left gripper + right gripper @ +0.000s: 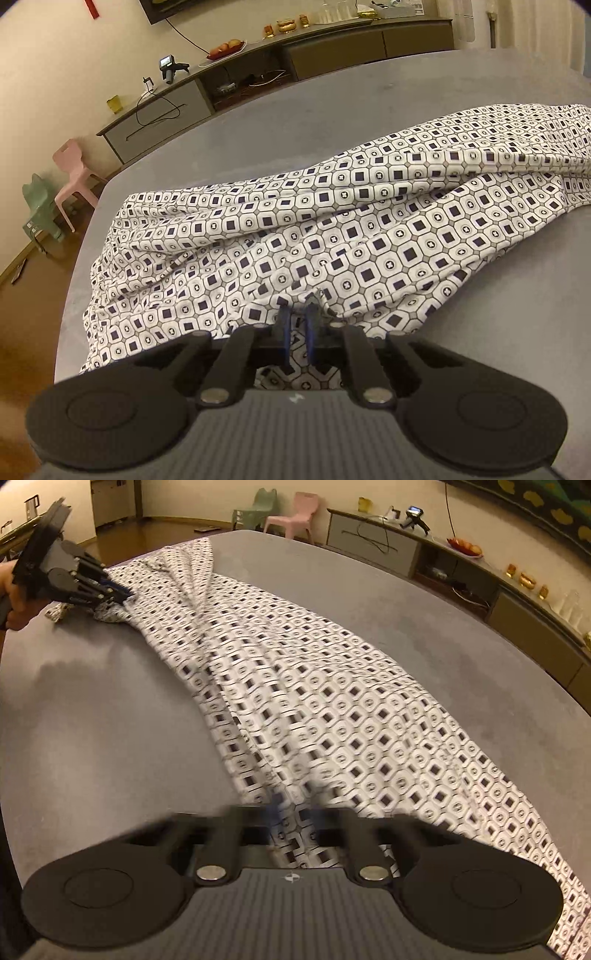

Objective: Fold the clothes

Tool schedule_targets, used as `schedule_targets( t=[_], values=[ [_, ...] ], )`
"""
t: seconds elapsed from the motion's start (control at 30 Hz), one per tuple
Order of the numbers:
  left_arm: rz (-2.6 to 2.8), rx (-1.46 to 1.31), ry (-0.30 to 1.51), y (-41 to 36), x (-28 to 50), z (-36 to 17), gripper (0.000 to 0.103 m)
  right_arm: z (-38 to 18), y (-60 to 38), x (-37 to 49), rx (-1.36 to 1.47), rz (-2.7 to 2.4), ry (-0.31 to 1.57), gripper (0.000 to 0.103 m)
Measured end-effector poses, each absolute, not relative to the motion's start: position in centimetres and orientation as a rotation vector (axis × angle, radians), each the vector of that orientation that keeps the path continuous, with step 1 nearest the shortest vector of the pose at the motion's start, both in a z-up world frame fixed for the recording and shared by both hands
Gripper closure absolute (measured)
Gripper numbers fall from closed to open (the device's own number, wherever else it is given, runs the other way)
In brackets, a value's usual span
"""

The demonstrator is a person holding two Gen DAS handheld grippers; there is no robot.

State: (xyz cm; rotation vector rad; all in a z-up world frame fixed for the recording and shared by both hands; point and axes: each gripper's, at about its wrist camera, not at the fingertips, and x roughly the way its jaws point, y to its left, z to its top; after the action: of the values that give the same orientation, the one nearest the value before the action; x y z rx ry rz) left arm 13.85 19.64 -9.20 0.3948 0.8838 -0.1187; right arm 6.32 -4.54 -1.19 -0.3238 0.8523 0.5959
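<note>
A white garment with a dark square-and-circle print [332, 229] lies stretched and creased across the grey table [295, 103]. My left gripper [298, 317] is shut on the cloth's near edge, its blue fingers pinching a fold. The right wrist view shows the same garment [332, 709] running diagonally from near to far left. My right gripper [291, 812] is shut on the near end of it, blurred by motion. Far off at the upper left, the left gripper [123, 596] holds the other end, with a hand [14, 598] behind it.
A long grey sideboard [258, 62] with a fruit plate [225, 50], cables and small items runs along the wall. A pink chair [74, 173] and a green chair [38, 206] stand on the wood floor beyond the table's left edge. Bare grey tabletop [92, 720] surrounds the garment.
</note>
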Motion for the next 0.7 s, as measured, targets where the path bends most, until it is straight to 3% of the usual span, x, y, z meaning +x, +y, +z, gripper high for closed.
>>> schedule_targets(
  t=[0.33, 0.37, 0.43, 0.5, 0.7],
  values=[
    [-0.144, 0.248, 0.773, 21.8, 13.3, -6.0, 0.100, 5.4, -11.4, 17.8, -0.259, 0.227, 0.683, 0.103],
    [-0.146, 0.226, 0.757, 22.1, 13.2, -5.5, 0.100, 5.7, -12.2, 19.0, -0.244, 0.176, 0.666, 0.100],
    [-0.152, 0.183, 0.723, 22.8, 13.0, -4.6, 0.092, 6.4, -13.7, 21.4, -0.214, 0.076, 0.631, 0.080],
    [-0.157, 0.140, 0.689, 23.4, 12.8, -3.6, 0.091, 7.0, -15.2, 23.8, -0.184, -0.023, 0.594, 0.061],
    [-0.116, 0.024, 0.616, 25.8, 13.9, -1.3, 0.085, 5.7, -21.0, 15.4, -0.025, 0.015, 0.609, 0.027]
  ],
)
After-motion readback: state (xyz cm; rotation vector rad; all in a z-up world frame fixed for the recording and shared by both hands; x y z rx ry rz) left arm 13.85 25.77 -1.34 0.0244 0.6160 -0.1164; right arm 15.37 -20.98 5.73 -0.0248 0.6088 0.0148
